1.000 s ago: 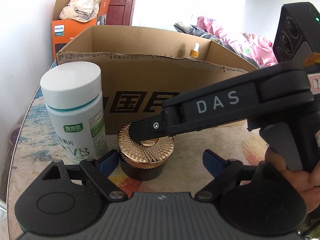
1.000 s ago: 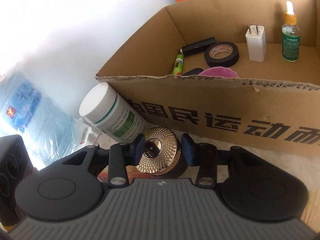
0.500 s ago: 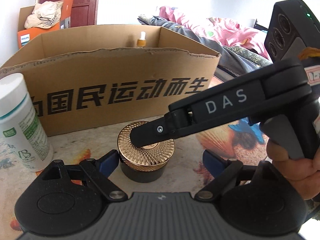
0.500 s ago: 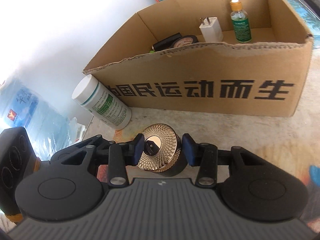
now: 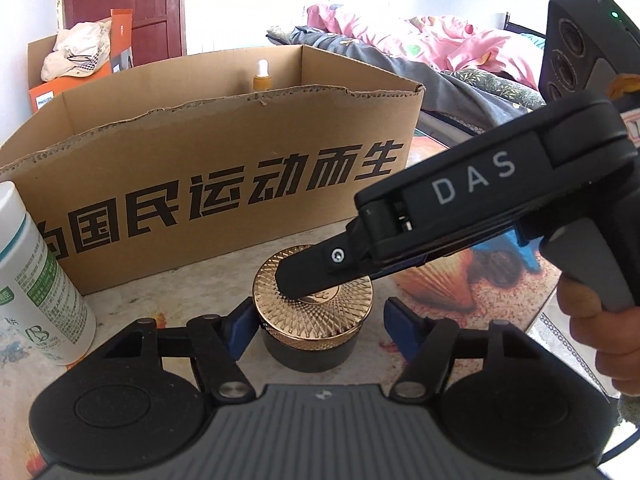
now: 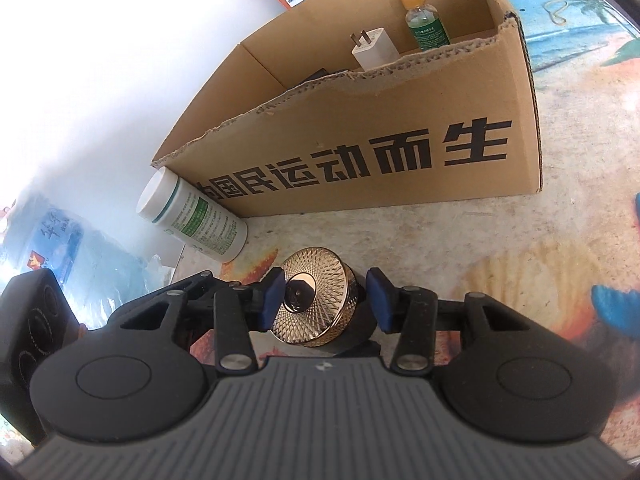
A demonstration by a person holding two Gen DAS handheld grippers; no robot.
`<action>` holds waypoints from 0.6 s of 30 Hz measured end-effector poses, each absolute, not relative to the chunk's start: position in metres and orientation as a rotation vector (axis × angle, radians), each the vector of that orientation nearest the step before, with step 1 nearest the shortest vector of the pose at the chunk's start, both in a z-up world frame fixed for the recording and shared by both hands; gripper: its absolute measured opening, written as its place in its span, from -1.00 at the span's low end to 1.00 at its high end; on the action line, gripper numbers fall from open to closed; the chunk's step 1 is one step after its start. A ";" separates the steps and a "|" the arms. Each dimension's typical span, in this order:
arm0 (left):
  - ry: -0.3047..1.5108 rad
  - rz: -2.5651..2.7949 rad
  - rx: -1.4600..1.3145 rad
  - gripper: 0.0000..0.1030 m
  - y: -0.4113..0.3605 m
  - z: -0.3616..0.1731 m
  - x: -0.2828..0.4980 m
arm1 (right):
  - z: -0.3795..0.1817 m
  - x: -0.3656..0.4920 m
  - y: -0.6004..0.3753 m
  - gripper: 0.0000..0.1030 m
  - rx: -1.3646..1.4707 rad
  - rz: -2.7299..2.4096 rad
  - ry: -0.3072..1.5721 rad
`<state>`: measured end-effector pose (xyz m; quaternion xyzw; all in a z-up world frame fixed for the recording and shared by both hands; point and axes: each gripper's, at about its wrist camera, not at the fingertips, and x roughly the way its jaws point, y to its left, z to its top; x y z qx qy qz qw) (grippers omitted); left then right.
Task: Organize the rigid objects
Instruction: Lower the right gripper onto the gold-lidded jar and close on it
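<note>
A black jar with a gold patterned lid (image 5: pixel 314 312) (image 6: pixel 316 304) stands on the patterned table in front of the cardboard box (image 5: pixel 240 160). My left gripper (image 5: pixel 320 326) straddles it and its jaws are closing. The left pad is at the lid's edge, while the right pad stands clear of it. My right gripper (image 6: pixel 326 300) reaches in from the right, one finger (image 5: pixel 312 272) lying across the lid. Its jaws are opening with the jar between them, and a small gap shows at the right pad. A white supplement bottle (image 5: pixel 36 280) (image 6: pixel 192 220) stands to the left.
The open box (image 6: pixel 360 140) holds a dropper bottle (image 6: pixel 424 20), a white charger (image 6: pixel 376 50) and dark items low inside. An orange carton (image 5: pixel 48 92) with a cap on it sits behind. A bed with pink bedding (image 5: pixel 440 48) lies at the right. A person's hand (image 5: pixel 600 320) holds the right gripper.
Both grippers and the jar have shifted right along the box front, away from the white bottle. The left jaws have narrowed around the jar. The right jaws have widened slightly.
</note>
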<state>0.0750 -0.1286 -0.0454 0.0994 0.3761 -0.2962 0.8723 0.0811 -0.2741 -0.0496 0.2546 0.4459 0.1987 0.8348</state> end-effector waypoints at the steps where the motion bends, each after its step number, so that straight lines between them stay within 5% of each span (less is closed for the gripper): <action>1: 0.787 -0.612 0.213 0.25 -0.133 -0.047 0.080 | -0.050 0.081 -0.274 -0.11 0.543 0.421 0.945; 3: 0.786 -0.598 0.223 0.12 -0.136 -0.049 0.081 | -0.049 0.080 -0.274 -0.09 0.543 0.421 0.945; 18: 0.810 -0.584 0.231 0.11 -0.145 -0.054 0.077 | -0.049 0.074 -0.273 -0.06 0.546 0.420 0.962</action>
